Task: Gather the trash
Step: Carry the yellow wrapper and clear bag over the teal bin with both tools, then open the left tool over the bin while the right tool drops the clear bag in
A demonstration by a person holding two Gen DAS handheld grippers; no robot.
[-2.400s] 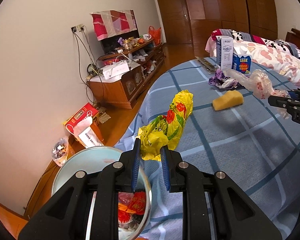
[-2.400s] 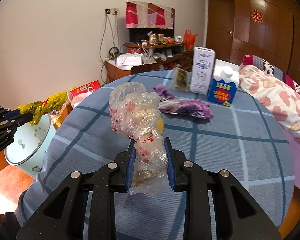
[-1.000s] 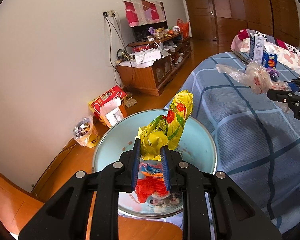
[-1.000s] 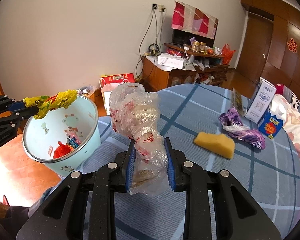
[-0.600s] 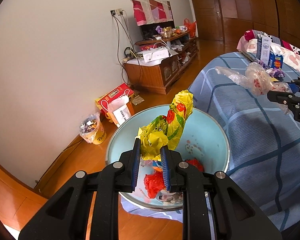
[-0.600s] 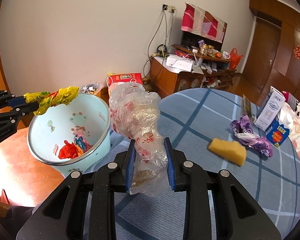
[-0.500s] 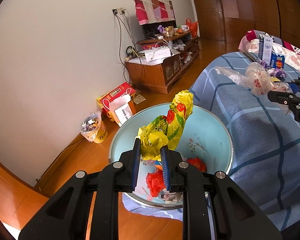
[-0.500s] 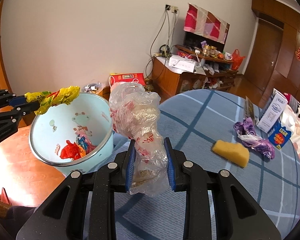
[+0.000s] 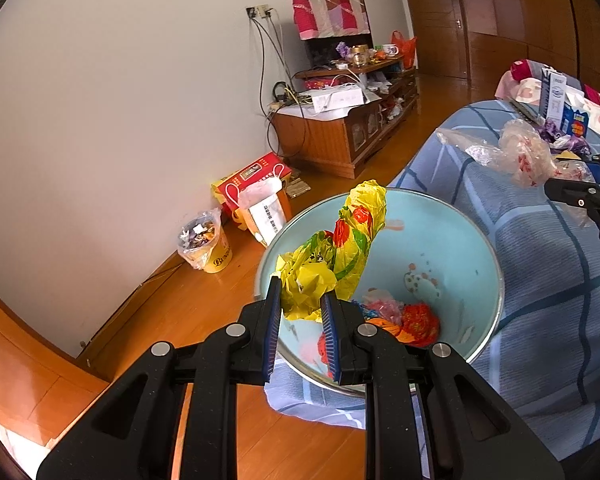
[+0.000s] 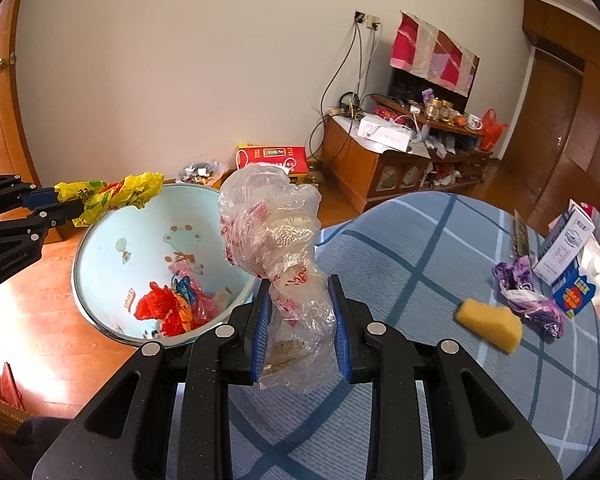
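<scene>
My left gripper (image 9: 300, 312) is shut on a crumpled yellow wrapper (image 9: 340, 248) and holds it over the near rim of a light blue bin (image 9: 460, 236). The bin holds red and orange trash (image 9: 416, 320). My right gripper (image 10: 300, 320) is shut on a clear plastic bag (image 10: 276, 240) above the blue checked table (image 10: 420, 280), beside the bin (image 10: 112, 240). The right wrist view shows the left gripper (image 10: 56, 204) with the yellow wrapper (image 10: 112, 194) at the bin's far left rim. The left wrist view shows the clear bag (image 9: 520, 156) at the right.
A yellow sponge (image 10: 490, 322), a purple wrapper (image 10: 528, 296) and cartons (image 10: 564, 244) lie on the table's far right. On the floor by the wall stand a red box (image 9: 256, 184) and a small bag of scraps (image 9: 204, 240). A wooden cabinet (image 9: 340, 132) stands behind.
Both grippers have swung left from the table towards the bin. The yellow wrapper now hangs over the bin's rim and the clear bag sits closer to the bin. Both grips are unchanged.
</scene>
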